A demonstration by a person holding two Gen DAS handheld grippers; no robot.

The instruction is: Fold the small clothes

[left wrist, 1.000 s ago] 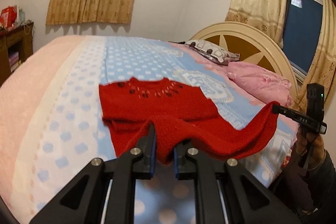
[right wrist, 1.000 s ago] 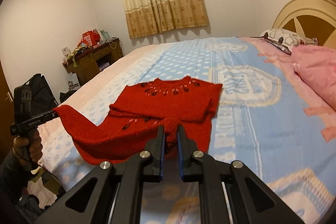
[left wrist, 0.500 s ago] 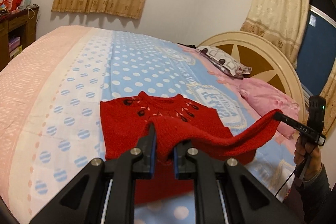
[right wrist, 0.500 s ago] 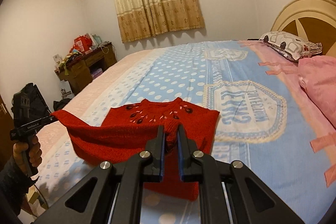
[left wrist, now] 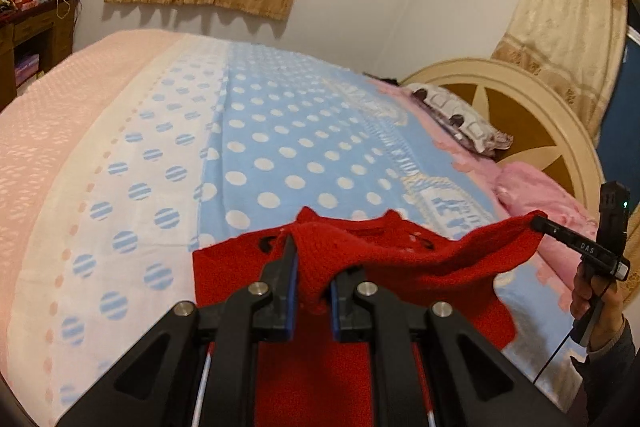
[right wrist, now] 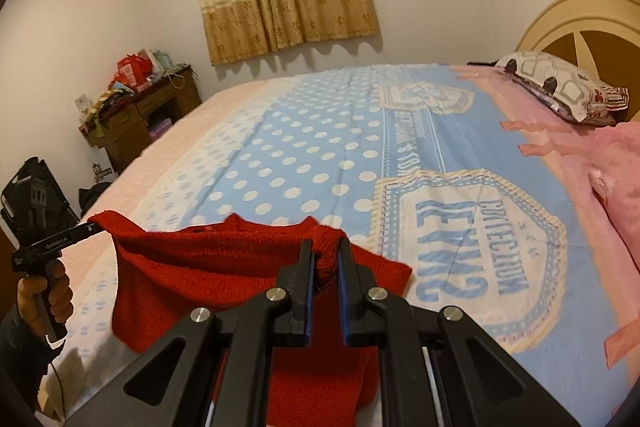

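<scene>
**Hem carried over the neckline, not yet laid down**

The left gripper has its two black fingers nearly closed on a bunched corner of the small red knitted sweater, and the right gripper pinches the opposite corner in the same way, jaws narrowed to the thickness of the wool. Between them the held edge hangs in a slack line above the blue polka-dot bedspread, near the front edge of the bed.

The rest of the sweater lies flat on the bedspread beneath and just behind the raised edge. Its neckline, with two red points, peeks out on the far side, so the lifted part seems to be the bottom hem brought up towards the collar. The body looks narrow and rectangular (the sleeves are probably already folded in, though the raised cloth hides them).

By my reckoning the fold is past its middle: what is left is to lower the hem level with the shoulders, let go both corners, and smooth it or fold once more if a smaller bundle is wanted.
</scene>
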